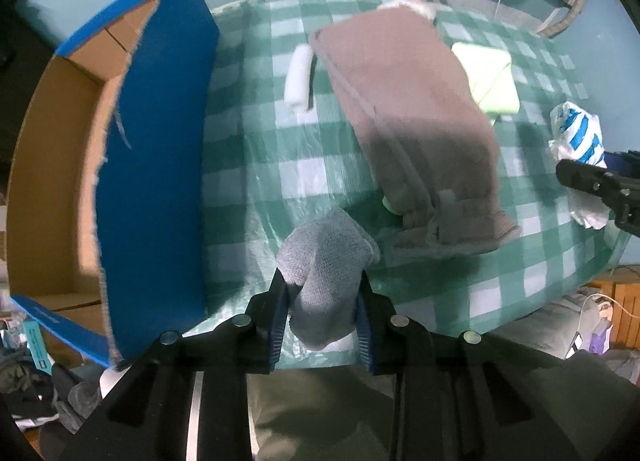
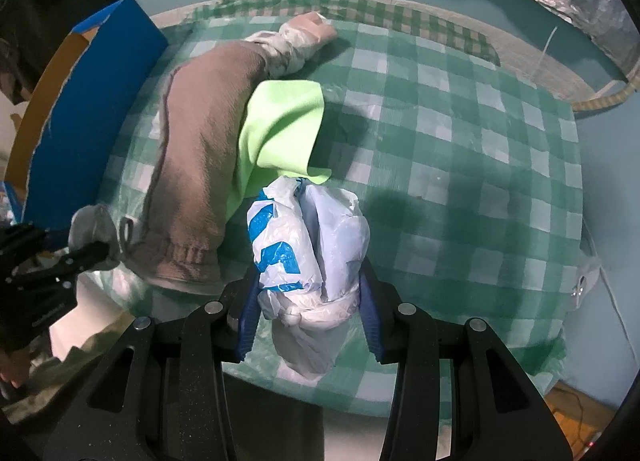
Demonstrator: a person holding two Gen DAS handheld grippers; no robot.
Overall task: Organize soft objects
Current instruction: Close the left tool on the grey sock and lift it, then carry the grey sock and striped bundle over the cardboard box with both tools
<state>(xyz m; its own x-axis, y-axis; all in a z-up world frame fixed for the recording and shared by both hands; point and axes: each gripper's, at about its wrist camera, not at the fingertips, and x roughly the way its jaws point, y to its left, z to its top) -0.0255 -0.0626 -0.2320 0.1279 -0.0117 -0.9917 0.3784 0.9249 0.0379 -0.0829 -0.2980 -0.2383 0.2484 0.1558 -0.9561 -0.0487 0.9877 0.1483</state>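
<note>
Left wrist view: green-checked tablecloth (image 1: 304,165); blue cardboard box (image 1: 160,165) at its left edge; brown fleece garment (image 1: 412,101) mid-table; left gripper (image 1: 322,301) clamps a grey knitted cloth (image 1: 324,261) near the front edge; right gripper (image 2: 310,301) grips a white-and-blue plastic bag (image 2: 304,237).

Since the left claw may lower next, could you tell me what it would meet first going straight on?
Probably the checked tablecloth beneath the grey sock held by the left claw; depth is unclear.
</note>
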